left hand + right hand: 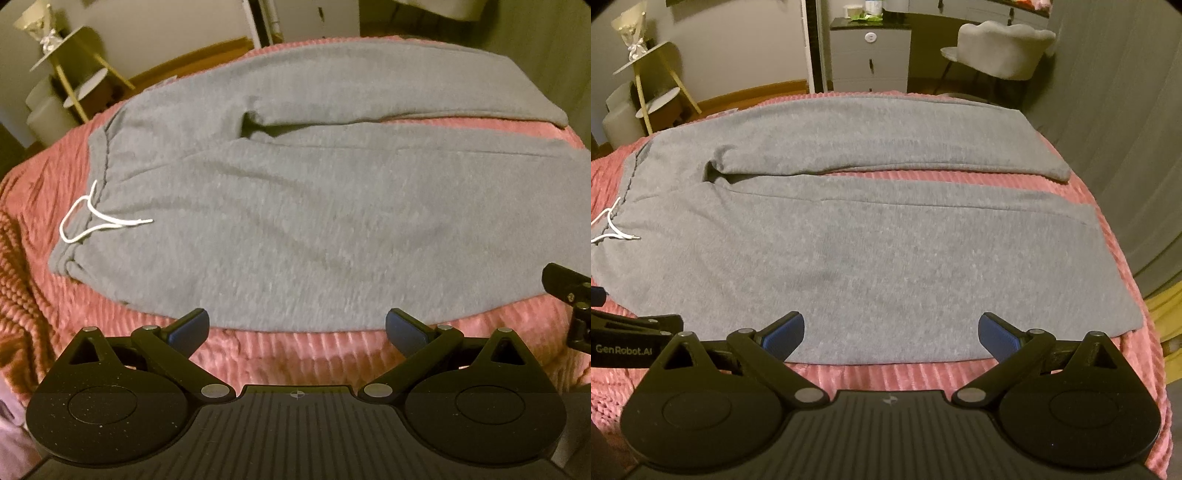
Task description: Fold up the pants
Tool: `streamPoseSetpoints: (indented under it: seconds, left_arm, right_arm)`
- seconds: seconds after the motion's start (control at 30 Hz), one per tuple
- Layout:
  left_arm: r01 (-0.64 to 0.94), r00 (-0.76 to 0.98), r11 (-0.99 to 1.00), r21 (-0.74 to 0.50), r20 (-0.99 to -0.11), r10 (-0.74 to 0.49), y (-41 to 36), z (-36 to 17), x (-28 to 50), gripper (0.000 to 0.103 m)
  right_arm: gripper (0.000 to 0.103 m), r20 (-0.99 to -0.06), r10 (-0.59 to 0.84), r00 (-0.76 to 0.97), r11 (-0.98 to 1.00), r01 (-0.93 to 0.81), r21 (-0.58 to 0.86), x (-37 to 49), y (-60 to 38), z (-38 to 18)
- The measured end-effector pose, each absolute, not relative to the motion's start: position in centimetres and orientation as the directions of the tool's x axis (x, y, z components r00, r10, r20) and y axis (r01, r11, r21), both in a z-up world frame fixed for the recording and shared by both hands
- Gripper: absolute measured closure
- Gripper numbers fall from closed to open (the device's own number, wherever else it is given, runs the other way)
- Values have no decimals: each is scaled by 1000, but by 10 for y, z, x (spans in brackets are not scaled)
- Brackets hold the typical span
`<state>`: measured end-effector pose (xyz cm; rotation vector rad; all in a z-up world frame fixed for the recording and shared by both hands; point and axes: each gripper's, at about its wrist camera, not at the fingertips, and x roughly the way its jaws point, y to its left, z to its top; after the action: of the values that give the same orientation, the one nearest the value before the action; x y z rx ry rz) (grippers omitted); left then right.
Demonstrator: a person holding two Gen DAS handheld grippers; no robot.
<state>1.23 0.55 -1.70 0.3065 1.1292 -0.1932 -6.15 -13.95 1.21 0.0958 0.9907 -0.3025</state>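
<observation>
grey pants (871,243) lie flat and unfolded on the pink blanket (886,376), waistband to the left; left gripper (297,326) and right gripper (891,334) hover at the near edge, jaws wide apart, holding nothing

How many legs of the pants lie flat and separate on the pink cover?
2. The far leg lies toward the wall and the near leg just before the open jaws. A strip of the pink cover shows between them. Nothing seems hidden.
</observation>
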Motion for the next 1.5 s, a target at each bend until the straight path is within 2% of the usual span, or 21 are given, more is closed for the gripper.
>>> streamPoseSetpoints:
  seconds: [1.5]
  left_arm:
    - [311, 411, 944, 111, -911, -28, 4, -21, 19, 0]
  right_arm:
    - [3, -851, -209, 481, 952, 298, -66, -49, -140, 4]
